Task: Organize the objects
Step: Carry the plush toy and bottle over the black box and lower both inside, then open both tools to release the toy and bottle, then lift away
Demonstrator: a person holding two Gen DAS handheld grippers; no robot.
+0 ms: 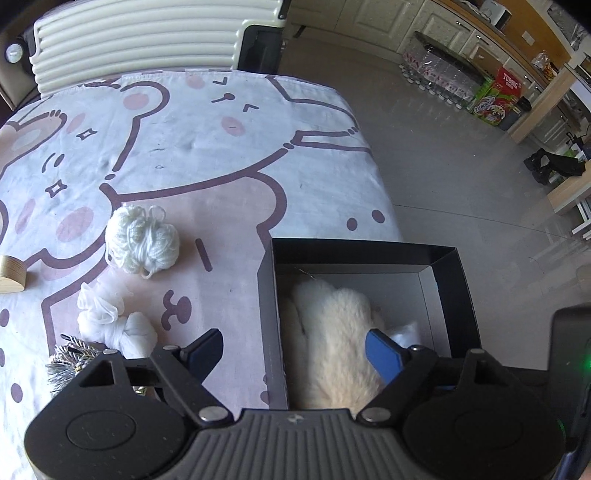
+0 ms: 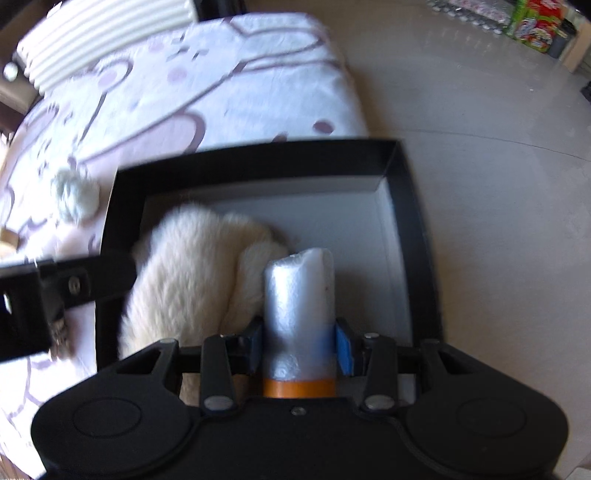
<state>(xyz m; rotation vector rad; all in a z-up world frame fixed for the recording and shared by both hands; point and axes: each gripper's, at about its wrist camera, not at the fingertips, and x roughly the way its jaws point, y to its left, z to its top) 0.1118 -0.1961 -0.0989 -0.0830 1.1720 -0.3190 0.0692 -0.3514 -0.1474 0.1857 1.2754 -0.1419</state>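
A black box (image 1: pixel 452 291) (image 2: pixel 410 206) stands at the table's right edge with a cream furry item (image 1: pixel 336 332) (image 2: pixel 192 266) lying inside. My right gripper (image 2: pixel 299 341) is shut on a white plastic roll with an orange band (image 2: pixel 299 306) and holds it over the box. My left gripper (image 1: pixel 295 349) is open and empty, straddling the box's left wall. On the cloth to the left lie a white yarn ball (image 1: pixel 142 240) (image 2: pixel 75 197), a white mesh bundle (image 1: pixel 114 323) and a silver tinsel piece (image 1: pixel 72 360).
The table wears a pink bear-print cloth (image 1: pixel 207 140). A wooden block (image 1: pixel 13 273) sits at the left edge. A cream ribbed suitcase (image 1: pixel 140 33) stands behind the table. The floor (image 1: pixel 461 166) drops away right of the box.
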